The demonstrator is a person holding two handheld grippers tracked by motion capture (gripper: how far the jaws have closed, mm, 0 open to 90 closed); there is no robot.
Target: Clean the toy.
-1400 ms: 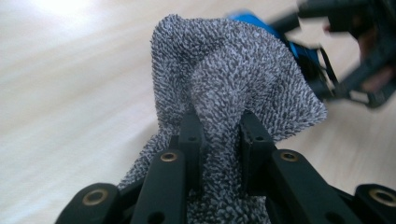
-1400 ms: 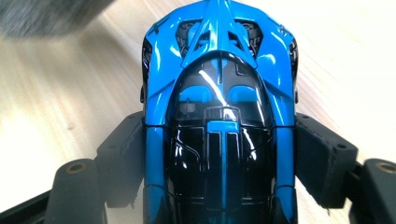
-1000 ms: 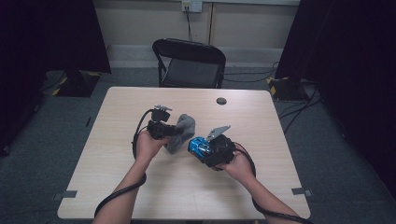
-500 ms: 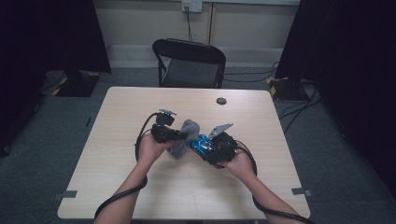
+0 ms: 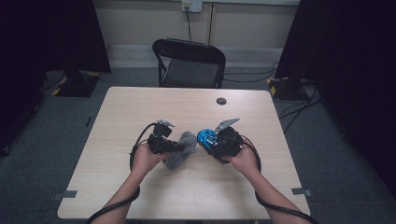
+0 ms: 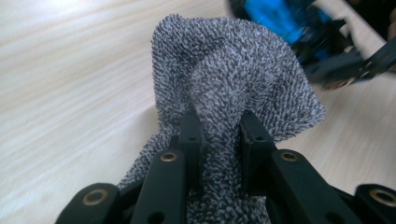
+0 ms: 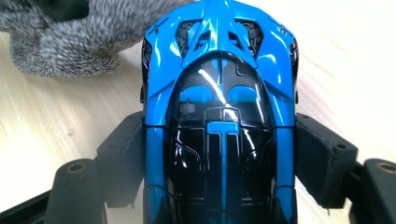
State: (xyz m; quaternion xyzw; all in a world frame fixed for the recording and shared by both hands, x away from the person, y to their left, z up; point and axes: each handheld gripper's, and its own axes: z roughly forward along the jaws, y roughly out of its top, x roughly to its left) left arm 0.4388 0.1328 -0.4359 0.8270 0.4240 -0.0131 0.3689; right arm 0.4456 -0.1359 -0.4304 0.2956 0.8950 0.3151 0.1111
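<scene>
My left gripper (image 5: pixel 173 146) is shut on a grey terry cloth (image 5: pixel 181 150), pinched in a fold between its jaws (image 6: pixel 219 140); the cloth (image 6: pixel 233 74) bunches up ahead of them just above the table. My right gripper (image 5: pixel 208 141) is shut on a blue and black toy car (image 5: pixel 206 137), its pads pressing both sides of the car (image 7: pixel 219 107). The car's nose points at the cloth (image 7: pixel 60 42), which lies close by at its upper left. In the left gripper view the blue car (image 6: pixel 289 23) is blurred beyond the cloth.
The light wooden table (image 5: pixel 140 107) carries a small dark round disc (image 5: pixel 221 101) near its far edge. A black folding chair (image 5: pixel 189 63) stands behind the table. Dark curtains hang at both sides of the room.
Both hands have shifted slightly across the table. The left gripper has sunk a little with the cloth, which now hangs lower and nearer the car.
</scene>
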